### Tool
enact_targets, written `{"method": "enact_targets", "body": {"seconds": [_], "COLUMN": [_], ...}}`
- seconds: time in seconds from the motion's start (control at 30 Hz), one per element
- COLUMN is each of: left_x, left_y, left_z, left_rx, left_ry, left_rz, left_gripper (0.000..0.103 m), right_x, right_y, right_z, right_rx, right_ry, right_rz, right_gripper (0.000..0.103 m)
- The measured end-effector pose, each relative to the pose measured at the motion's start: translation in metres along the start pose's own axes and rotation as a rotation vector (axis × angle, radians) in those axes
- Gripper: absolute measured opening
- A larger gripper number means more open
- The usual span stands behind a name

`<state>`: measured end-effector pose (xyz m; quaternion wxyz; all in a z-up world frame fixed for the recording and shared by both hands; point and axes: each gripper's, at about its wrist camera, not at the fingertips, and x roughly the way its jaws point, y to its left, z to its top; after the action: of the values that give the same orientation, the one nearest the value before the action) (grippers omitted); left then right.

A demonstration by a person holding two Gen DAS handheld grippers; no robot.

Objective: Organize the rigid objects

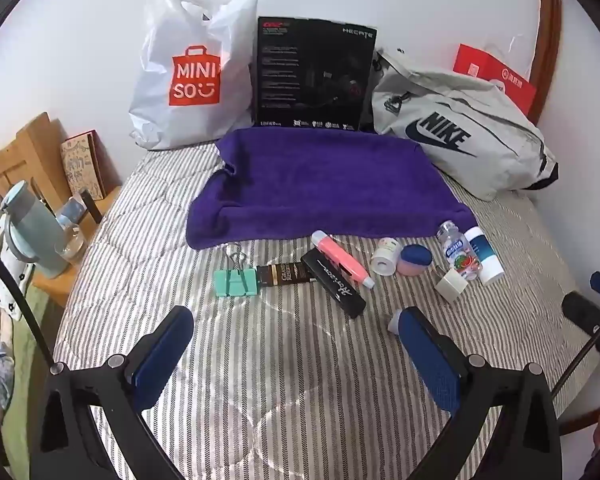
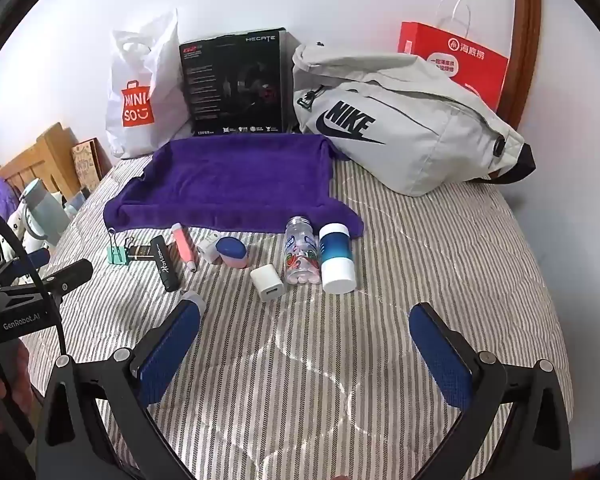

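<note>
Black bar (image 1: 334, 282) lying diagonal, near end pointing right, both grippers' jaws released

Bright even daylight, soft faint shadows, strong fisheye bending, dark vignetted corners

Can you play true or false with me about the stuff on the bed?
1. The purple towel has toys piled on it. False: nothing lies on it.
2. The green clip lies left of the pink pen. True.
3. The left gripper holds the white cube. False: it is open, holding nothing.
4. The right gripper is open. True.
5. The grey bag is beside the black box. True.
</note>
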<state>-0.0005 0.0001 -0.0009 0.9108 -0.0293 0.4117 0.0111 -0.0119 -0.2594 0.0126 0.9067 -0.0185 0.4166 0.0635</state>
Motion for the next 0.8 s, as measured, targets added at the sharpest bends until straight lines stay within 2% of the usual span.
{"method": "enact_targets", "body": {"seconds": [0.1, 0.13, 0.17, 0.43, 0.63, 0.8], "left_x": [-0.004, -0.006, -0.001, -0.004, -0.004, -0.004], "left_y": [0.002, 0.003, -0.002, -0.012, 0.0, 0.001], "left_z": [-0.003, -0.005, 0.001, -0.002, -0.001, -0.002], "left_rx": [0.001, -0.003, 0.001, 0.014, 0.006, 0.004], "left_ry": [-0.004, -0.006, 0.023, 0.021, 0.009, 0.014], "left_rz": [-0.004, -0.003, 0.003, 0.025, 0.0, 0.013], "left_gripper": [0.103, 0.103, 0.103, 0.103, 0.103, 0.103], "right_x": [0.0, 0.0, -0.001, -0.005, -0.009, -0.01], "right_y": [0.004, 0.0, -0.001, -0.005, -0.007, -0.005], "right_z": [0.002, 0.003, 0.003, 0.001, 0.001, 0.005], "right_rx": [-0.001, 0.027, 0.026, 0.018, 0.012, 0.01], "right_ry": [-0.004, -0.004, -0.005, 0.0, -0.004, -0.004], "right_rz": [0.002, 0.026, 0.023, -0.004, -0.01, -0.004], "right_gripper": [0.103, 0.103, 0.103, 0.103, 0.103, 0.103]}}
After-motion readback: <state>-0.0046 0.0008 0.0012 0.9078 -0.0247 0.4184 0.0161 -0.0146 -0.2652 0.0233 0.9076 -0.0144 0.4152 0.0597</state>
